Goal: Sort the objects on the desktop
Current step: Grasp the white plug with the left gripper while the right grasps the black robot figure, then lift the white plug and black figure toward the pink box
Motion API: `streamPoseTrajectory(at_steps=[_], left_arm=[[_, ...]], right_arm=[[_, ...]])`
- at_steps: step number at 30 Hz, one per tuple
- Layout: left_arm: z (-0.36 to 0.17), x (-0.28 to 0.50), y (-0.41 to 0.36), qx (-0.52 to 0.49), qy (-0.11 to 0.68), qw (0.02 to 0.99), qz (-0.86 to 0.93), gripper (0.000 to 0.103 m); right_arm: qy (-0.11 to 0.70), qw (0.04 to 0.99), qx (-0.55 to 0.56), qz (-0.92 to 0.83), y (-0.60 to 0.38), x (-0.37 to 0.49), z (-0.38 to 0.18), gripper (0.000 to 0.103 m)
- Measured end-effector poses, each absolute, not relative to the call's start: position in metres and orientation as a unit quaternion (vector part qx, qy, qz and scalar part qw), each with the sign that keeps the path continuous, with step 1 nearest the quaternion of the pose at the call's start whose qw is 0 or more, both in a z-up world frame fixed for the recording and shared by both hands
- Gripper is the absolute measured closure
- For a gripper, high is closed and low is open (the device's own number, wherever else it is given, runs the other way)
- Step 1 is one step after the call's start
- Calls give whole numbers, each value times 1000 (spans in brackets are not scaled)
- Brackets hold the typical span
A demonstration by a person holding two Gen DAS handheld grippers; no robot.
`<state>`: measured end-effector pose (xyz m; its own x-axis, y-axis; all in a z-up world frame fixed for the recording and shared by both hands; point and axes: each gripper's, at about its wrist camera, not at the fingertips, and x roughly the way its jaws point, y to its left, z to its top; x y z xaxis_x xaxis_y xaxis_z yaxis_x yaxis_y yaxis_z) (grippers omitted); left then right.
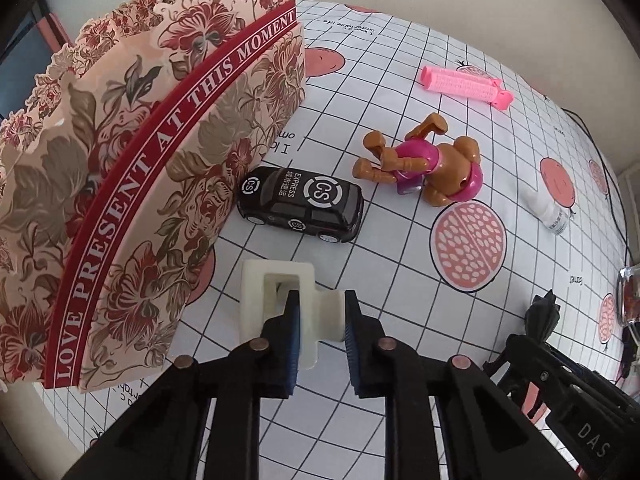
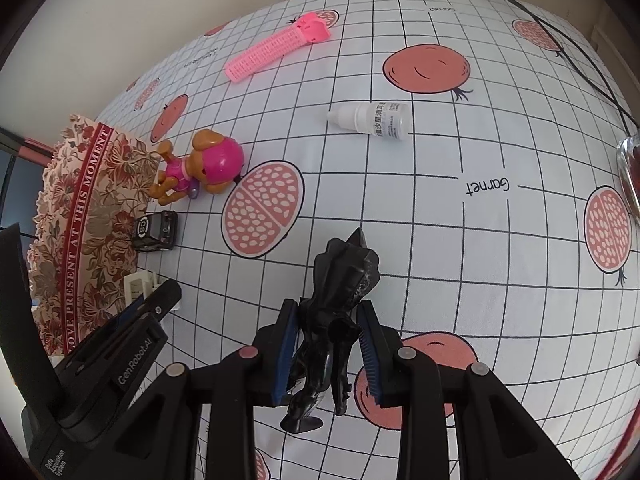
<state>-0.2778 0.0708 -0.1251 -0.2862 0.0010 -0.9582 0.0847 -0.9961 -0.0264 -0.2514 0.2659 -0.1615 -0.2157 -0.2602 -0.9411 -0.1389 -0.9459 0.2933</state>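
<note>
My left gripper [image 1: 320, 320] is shut on a white plastic part [image 1: 280, 304], held beside the floral gift box [image 1: 132, 184]. My right gripper [image 2: 330, 336] is shut on a black toy figure [image 2: 340, 292], just above the cloth. A black toy car [image 1: 302, 204] lies next to the box. A brown and pink toy dog [image 1: 424, 164] lies beyond the car. A pink hair roller [image 1: 464, 86] and a small white dropper bottle [image 2: 372, 120] lie farther out. The left gripper also shows in the right wrist view [image 2: 148, 304].
A white grid tablecloth [image 2: 460, 240] with pomegranate prints covers the table. A glass dish [image 2: 630, 172] sits at the right edge. A black cable [image 2: 560, 36] runs along the far right. A wall bounds the far side.
</note>
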Motion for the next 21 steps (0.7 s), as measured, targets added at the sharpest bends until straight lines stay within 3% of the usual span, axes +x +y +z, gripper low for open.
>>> streamPoseTrajectory(at_steps=[21], left_arm=[[-57, -269, 83, 537, 93, -37, -838, 83]], right_arm=[[-200, 34, 545, -813, 276, -258, -104, 73]])
